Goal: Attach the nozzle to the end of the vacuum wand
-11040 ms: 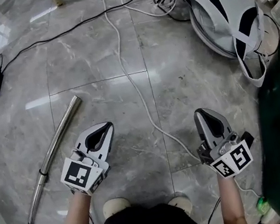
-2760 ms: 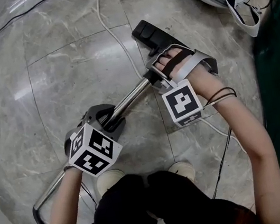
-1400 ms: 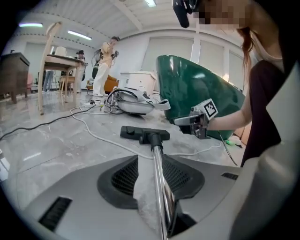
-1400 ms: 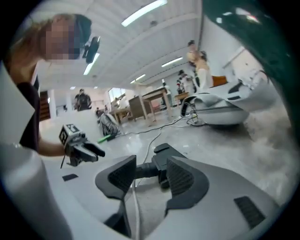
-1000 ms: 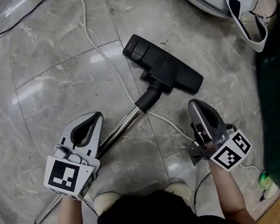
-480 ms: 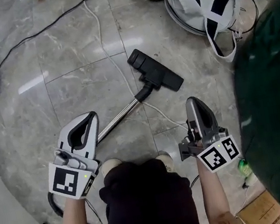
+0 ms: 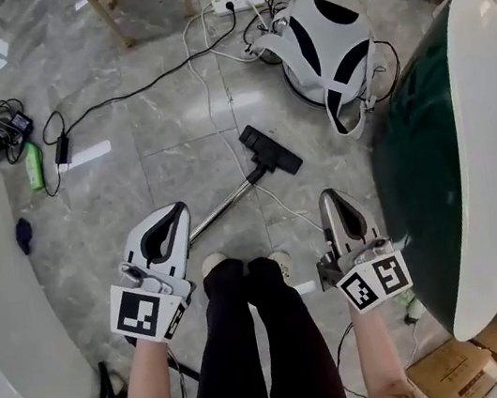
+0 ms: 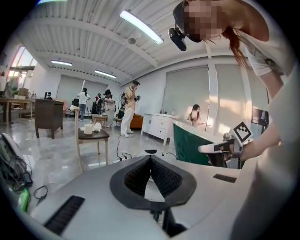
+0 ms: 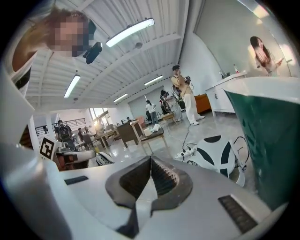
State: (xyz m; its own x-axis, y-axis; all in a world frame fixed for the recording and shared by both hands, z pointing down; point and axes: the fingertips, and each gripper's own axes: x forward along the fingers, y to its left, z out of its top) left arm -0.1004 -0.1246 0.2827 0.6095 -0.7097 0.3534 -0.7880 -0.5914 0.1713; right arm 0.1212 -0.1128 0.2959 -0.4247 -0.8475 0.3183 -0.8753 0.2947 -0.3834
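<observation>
Nozzle (image 7: 270, 149) appears joined to wand (image 7: 226, 209), floor (image 7: 148, 116) at 12 o'clock. Your left tongs (image 7: 175, 212), right tongs (image 7: 328, 196): pinched together, empty. Confirm joint fully seated.

The head view hangs high over the floor (image 7: 119, 111) and looks steeply down. The left gripper (image 7: 177, 211) and right gripper (image 7: 328, 196) sit low in it, jaws pointing up the picture. Each gripper view rides close behind its own jaws and looks almost level across the room. A chair (image 8: 91, 138) stands beyond the left jaws, a white bag (image 9: 218, 157) beyond the right jaws. All three views share the green table (image 9: 262, 136). Each gripper view catches the other gripper beside its jaws.
</observation>
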